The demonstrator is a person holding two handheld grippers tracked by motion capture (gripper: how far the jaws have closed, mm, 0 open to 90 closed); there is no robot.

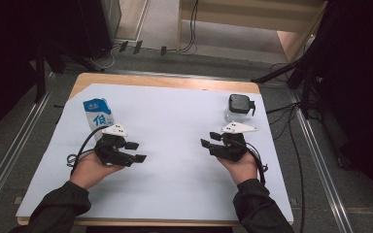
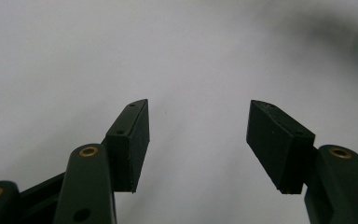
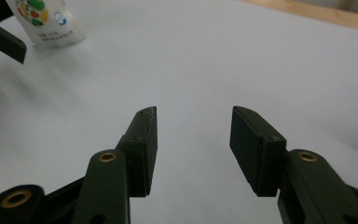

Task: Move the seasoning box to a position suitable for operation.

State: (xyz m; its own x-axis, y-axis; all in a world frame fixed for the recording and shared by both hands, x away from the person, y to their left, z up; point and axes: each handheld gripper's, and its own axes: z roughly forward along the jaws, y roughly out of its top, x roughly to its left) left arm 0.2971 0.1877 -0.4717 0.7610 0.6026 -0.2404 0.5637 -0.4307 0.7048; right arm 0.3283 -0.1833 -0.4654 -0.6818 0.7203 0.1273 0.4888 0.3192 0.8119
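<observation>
near the front edge of the tabletop (image 1: 175, 92), two hands come in over the white sheet (image 1: 175, 160). the left hand-held gripper (image 1: 135, 151) hangs toward the left edge, jaws spread with nothing between them. the right hand-held gripper (image 1: 210, 141) sits toward the right edge, jaws likewise spread and empty, pointing inward. farther back, a blue and white milk carton (image 1: 98, 114) stands just behind the left hand-held gripper. toward the far right corner stands a clear jar with a black lid (image 1: 238, 107).
</observation>
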